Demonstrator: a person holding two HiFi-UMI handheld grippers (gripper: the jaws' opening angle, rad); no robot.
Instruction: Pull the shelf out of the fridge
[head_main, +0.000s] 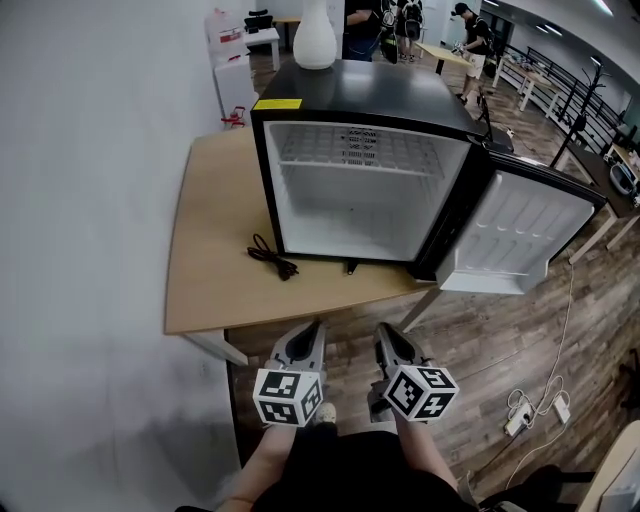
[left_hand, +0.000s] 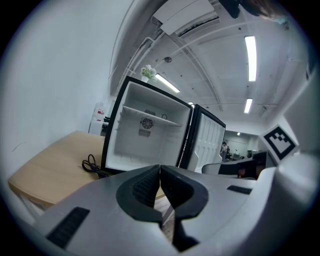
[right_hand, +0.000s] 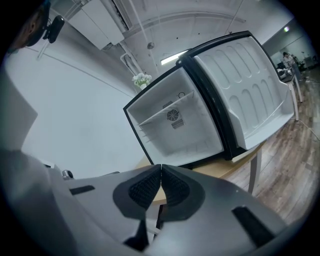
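Note:
A small black fridge (head_main: 300, 112) stands on a wooden table (head_main: 210, 270) with its door (head_main: 520, 235) swung open to the right. Inside the white cavity a clear shelf (head_main: 368, 152) sits high up, also seen as the shelf (left_hand: 150, 116) and the shelf (right_hand: 167, 112) in the gripper views. My left gripper (head_main: 318, 328) and right gripper (head_main: 381, 332) hover side by side in front of the table's near edge, well short of the fridge. Both are shut with nothing between the jaws.
A black power cord (head_main: 272, 256) lies coiled on the table left of the fridge. A white vase (head_main: 314, 35) stands on the fridge top. The wall runs along the left. A power strip (head_main: 520, 418) and cable lie on the wood floor at right.

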